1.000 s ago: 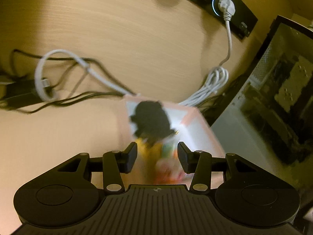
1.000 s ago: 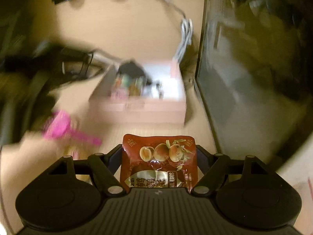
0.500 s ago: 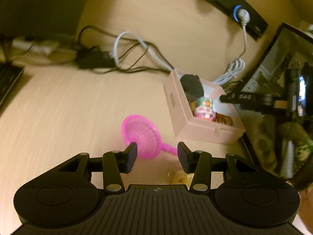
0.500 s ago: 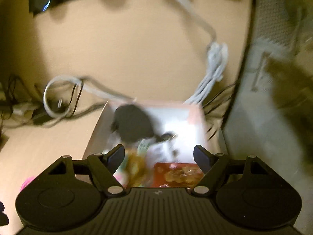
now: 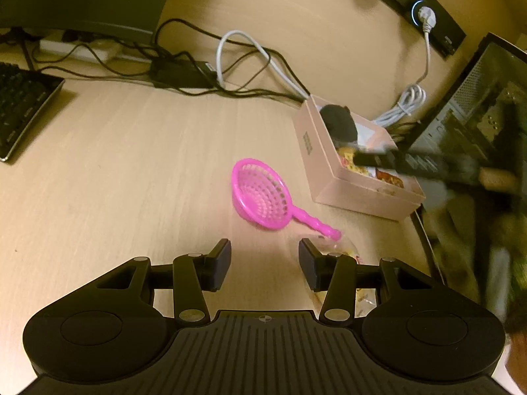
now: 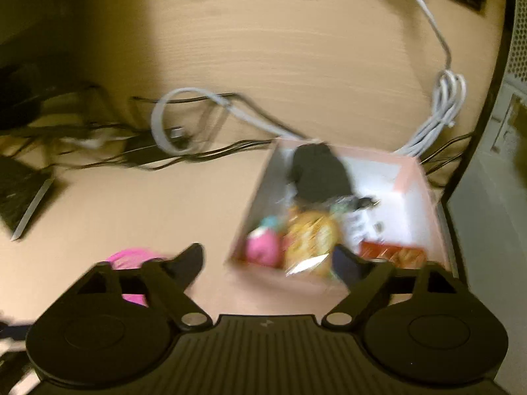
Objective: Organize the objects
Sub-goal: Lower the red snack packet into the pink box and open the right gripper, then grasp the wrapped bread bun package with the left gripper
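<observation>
Both hand-held grippers empty: left (image 5: 264, 265) part-open beside pink strainer (image 5: 260, 194); right (image 6: 268, 263) just widened over box rim (image 6: 253, 204).

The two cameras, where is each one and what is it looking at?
Left wrist: sits on the left gripper, looks down at the desk and pink strainer; the open fingers show.
Right wrist: sits on the right gripper, looks down into the pink box; its wide-open fingers, just opened further, hold nothing.
Both see: box, strainer, white cable.
</observation>
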Motion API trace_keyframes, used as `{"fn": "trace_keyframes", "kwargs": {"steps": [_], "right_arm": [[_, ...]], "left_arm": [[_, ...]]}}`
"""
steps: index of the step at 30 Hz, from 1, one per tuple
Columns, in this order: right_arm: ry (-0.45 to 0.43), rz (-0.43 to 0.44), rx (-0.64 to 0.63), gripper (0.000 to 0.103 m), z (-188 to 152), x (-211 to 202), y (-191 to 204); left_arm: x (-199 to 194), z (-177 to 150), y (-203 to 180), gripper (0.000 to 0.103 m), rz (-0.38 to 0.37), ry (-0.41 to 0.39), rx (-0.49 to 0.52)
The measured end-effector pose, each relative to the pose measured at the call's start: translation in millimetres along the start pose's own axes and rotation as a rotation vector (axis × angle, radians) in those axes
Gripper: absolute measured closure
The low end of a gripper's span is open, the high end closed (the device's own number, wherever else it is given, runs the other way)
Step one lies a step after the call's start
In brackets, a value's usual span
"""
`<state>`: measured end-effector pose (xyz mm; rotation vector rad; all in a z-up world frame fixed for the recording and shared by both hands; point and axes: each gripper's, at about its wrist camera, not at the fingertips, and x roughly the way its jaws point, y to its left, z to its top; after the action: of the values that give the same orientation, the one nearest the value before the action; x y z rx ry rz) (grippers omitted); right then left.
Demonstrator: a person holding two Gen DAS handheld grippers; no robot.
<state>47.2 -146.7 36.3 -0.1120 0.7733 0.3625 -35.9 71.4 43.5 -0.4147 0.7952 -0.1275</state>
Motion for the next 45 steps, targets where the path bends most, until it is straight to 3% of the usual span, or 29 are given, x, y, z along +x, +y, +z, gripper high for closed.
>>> {"fn": "trace_keyframes", "kwargs": {"steps": [4,8,13,22,26,29,36,40,45], "right_arm": [[0.091,0.157,-0.025,0.006,-38.0,-16.3,21.0],[0.153,0.144,-0.073,0.006,-73.2,-8.3,45.4],[0.165,0.136,-0.021,0.007,-84.2,-13.0,47.6],[0.091,-0.020,0.090,0.006,-86.8,-50.9,-8.6],[0.098,-0.095,0.167,0.006,-98.1,-57.3,-36.3],[0.112,-0.117,0.216,0.006,-109.2,-58.6,-49.2],[0.126,-0.148,0.208,0.006,-128.7,-61.4,-52.9],[0.124,-0.164,0.198,0.004,-131.0,-61.8,-53.9],[0.118,-0.174,0.193,0.002,-132.6,-64.2,-55.3]], "left_arm": [[-0.3,6.7,9.7,0.054,0.044,-0.039,-0.048],[4.1,13.2,15.6,0.054,0.064,-0.038,-0.070],[15.7,10.4,3.2,0.054,0.019,0.008,-0.034],[48.2,0.1,-49.2,0.054,-0.132,0.147,0.090],[74.2,-8.9,-76.6,0.052,-0.075,0.191,0.190],[87.7,-12.0,-90.2,0.043,-0.060,0.192,0.242],[107.0,-10.9,-115.0,0.041,-0.033,0.180,0.340],[110.1,-19.8,-124.2,0.034,-0.009,0.221,0.431],[114.3,-20.3,-118.4,0.031,-0.013,0.225,0.387]]}}
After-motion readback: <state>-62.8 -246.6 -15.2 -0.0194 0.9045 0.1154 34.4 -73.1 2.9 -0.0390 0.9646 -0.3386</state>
